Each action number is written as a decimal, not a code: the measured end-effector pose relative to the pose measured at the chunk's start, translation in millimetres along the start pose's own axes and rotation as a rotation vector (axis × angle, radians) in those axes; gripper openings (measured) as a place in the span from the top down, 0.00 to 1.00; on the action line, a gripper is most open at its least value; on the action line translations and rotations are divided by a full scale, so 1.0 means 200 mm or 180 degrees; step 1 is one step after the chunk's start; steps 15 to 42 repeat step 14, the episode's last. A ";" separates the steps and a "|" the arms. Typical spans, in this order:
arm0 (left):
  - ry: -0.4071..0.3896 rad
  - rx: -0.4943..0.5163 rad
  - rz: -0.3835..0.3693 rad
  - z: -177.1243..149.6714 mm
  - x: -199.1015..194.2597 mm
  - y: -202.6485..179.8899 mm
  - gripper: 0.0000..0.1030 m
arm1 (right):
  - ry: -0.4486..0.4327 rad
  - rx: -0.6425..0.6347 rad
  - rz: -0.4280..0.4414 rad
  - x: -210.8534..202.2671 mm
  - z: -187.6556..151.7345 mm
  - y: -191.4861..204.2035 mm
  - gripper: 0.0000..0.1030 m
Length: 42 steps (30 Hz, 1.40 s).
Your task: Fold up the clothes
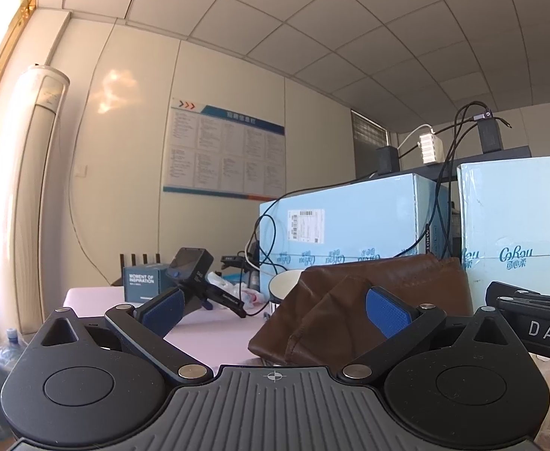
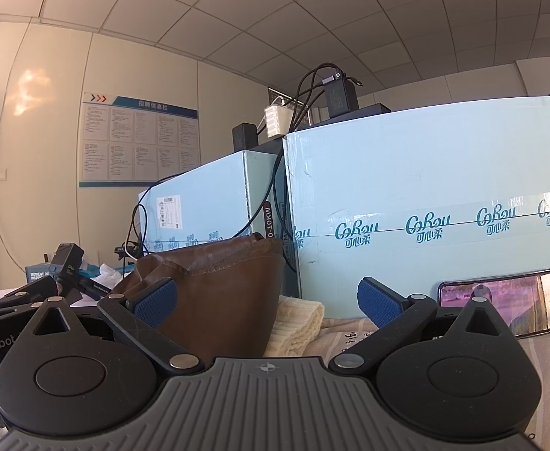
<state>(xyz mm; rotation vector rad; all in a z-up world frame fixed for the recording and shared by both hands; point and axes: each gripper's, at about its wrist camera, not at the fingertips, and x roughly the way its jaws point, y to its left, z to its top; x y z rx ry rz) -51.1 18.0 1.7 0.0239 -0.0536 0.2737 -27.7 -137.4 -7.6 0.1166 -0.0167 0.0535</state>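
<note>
- Left wrist view: a pale tabletop [image 1: 215,334] runs toward a cream wall carrying a notice board [image 1: 224,148], under a tiled ceiling. The left gripper [image 1: 275,308] is spread wide, holding nothing. The folded brown garment [image 1: 354,300] lies just ahead, light-blue cartons [image 1: 350,221] behind it, a white bowl [image 1: 284,285] beside it.
- Right wrist view: the right gripper [image 2: 267,300] is released and empty. The brown garment [image 2: 218,293] sits ahead-left, touching a cream knit [image 2: 299,325]; a phone [image 2: 500,300] leans against the carton [image 2: 425,195].
</note>
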 end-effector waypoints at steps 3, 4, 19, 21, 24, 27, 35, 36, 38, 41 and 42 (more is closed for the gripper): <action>0.0006 -0.0006 -0.0006 0.00 0.00 0.00 0.00 | -0.0002 0.0003 -0.0002 0.00 0.00 0.00 0.00; 0.0007 -0.0010 -0.0008 0.00 0.00 0.00 0.00 | -0.0002 0.0002 -0.0003 0.00 0.00 0.00 0.00; 0.0018 -0.0104 -0.0153 0.00 0.01 0.02 0.00 | 0.0010 0.0025 -0.0006 0.01 0.00 0.00 0.00; 0.0018 -0.0104 -0.0153 0.00 0.01 0.02 0.00 | 0.0010 0.0025 -0.0006 0.01 0.00 0.00 0.00; 0.0018 -0.0104 -0.0153 0.00 0.01 0.02 0.00 | 0.0010 0.0025 -0.0006 0.01 0.00 0.00 0.00; 0.0018 -0.0104 -0.0153 0.00 0.01 0.02 0.00 | 0.0010 0.0025 -0.0006 0.01 0.00 0.00 0.00; 0.0018 -0.0104 -0.0153 0.00 0.01 0.02 0.00 | 0.0010 0.0025 -0.0006 0.01 0.00 0.00 0.00; 0.0018 -0.0104 -0.0153 0.00 0.01 0.02 0.00 | 0.0010 0.0025 -0.0006 0.01 0.00 0.00 0.00; 0.0018 -0.0104 -0.0153 0.00 0.01 0.02 0.00 | 0.0010 0.0025 -0.0006 0.01 0.00 0.00 0.00; 0.0018 -0.0104 -0.0153 0.00 0.01 0.02 0.00 | 0.0010 0.0025 -0.0006 0.01 0.00 0.00 0.00; 0.0018 -0.0104 -0.0153 0.00 0.01 0.02 0.00 | 0.0010 0.0025 -0.0006 0.01 0.00 0.00 0.00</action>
